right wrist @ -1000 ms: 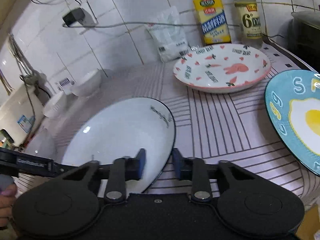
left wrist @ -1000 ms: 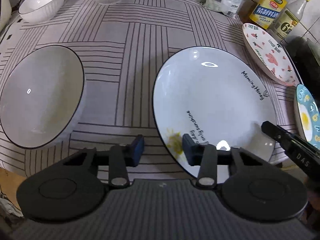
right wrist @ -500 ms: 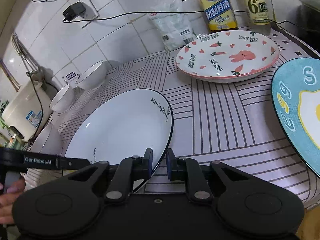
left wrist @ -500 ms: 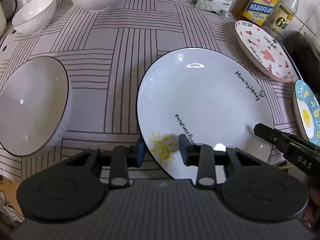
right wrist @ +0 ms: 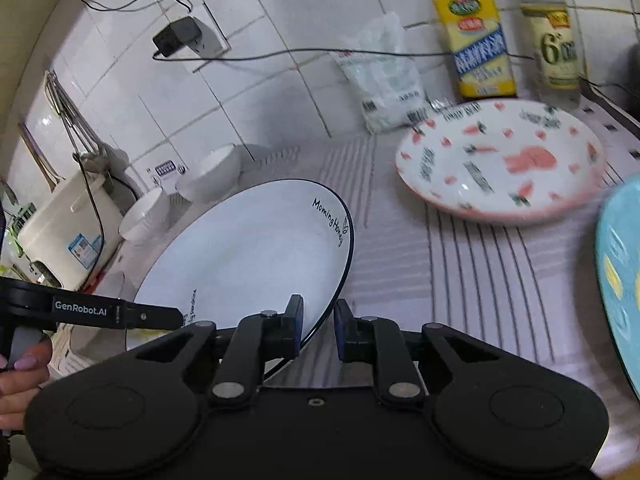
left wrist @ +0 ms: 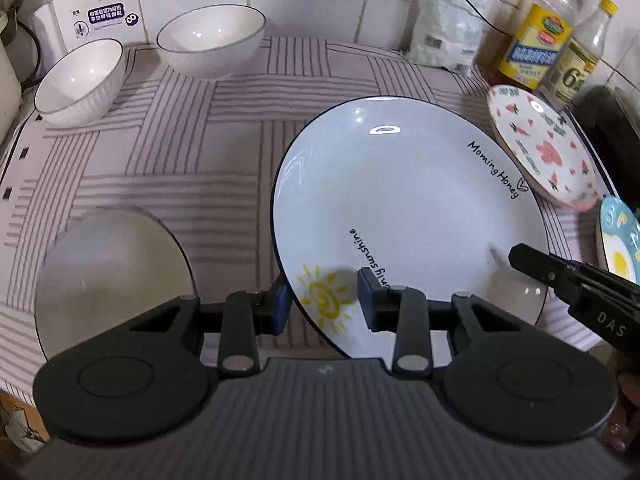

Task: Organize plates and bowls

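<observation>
A white plate with a dark rim and a yellow sun (left wrist: 408, 208) is lifted off the striped counter and tilted. My left gripper (left wrist: 320, 304) straddles its near-left rim, jaws around the edge. My right gripper (right wrist: 318, 326) is shut on its right rim (right wrist: 256, 256). A pink rabbit plate (right wrist: 500, 164) lies at the back right and a blue egg plate (right wrist: 620, 264) at the far right. A large white bowl (left wrist: 112, 276) sits at the near left; two smaller white bowls (left wrist: 80, 80) (left wrist: 212, 38) stand at the back.
Two bottles (left wrist: 532, 44) (left wrist: 580, 56) and a white bag (left wrist: 444, 32) stand against the tiled wall. A rice cooker (right wrist: 68, 232) stands at the far left. A charger and its cable (right wrist: 176, 36) hang on the wall.
The white plate has risen off the counter and tilted up. Both grippers rose with it, and the right gripper's jaws closed tighter on its rim.
</observation>
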Available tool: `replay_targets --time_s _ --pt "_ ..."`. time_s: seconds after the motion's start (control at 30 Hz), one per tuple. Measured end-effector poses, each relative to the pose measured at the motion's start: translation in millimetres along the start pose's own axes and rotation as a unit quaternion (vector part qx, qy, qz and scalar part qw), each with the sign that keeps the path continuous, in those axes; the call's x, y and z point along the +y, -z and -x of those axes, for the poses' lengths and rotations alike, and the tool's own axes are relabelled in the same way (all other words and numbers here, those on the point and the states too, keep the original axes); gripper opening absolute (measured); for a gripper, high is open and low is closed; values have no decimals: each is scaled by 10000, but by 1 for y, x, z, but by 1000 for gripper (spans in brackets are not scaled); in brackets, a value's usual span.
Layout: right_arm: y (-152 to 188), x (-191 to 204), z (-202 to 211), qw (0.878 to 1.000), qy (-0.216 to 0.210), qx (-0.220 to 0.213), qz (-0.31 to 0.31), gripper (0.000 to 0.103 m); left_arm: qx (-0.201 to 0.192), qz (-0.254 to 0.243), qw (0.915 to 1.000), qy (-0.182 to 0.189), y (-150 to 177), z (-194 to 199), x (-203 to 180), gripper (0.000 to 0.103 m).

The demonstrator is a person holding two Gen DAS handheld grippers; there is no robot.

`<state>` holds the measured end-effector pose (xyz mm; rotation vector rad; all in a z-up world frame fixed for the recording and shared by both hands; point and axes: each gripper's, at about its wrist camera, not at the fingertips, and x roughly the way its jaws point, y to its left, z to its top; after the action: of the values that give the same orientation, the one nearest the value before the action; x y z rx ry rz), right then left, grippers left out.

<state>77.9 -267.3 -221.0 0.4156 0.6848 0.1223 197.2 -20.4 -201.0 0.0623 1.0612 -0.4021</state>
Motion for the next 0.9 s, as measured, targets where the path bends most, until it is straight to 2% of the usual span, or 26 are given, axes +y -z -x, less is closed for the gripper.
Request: replay_targets --time_s 0.23,0.53,0.77,0.9 --pt "-25 7 -32 9998 -81 -160 109 20 94 106 9999 -26 -39 -18 15 33" --pt "-50 5 -69 9995 39 -192 252 20 265 260 9993 -11 -73 -49 28 34" --pt "-60 0 -90 9990 271 -76 347 20 509 351 9981 -26 -79 -71 29 34" --pt "-55 6 -100 9960 586 123 661 21 548 318 9979 -111 -77 -75 25 37"
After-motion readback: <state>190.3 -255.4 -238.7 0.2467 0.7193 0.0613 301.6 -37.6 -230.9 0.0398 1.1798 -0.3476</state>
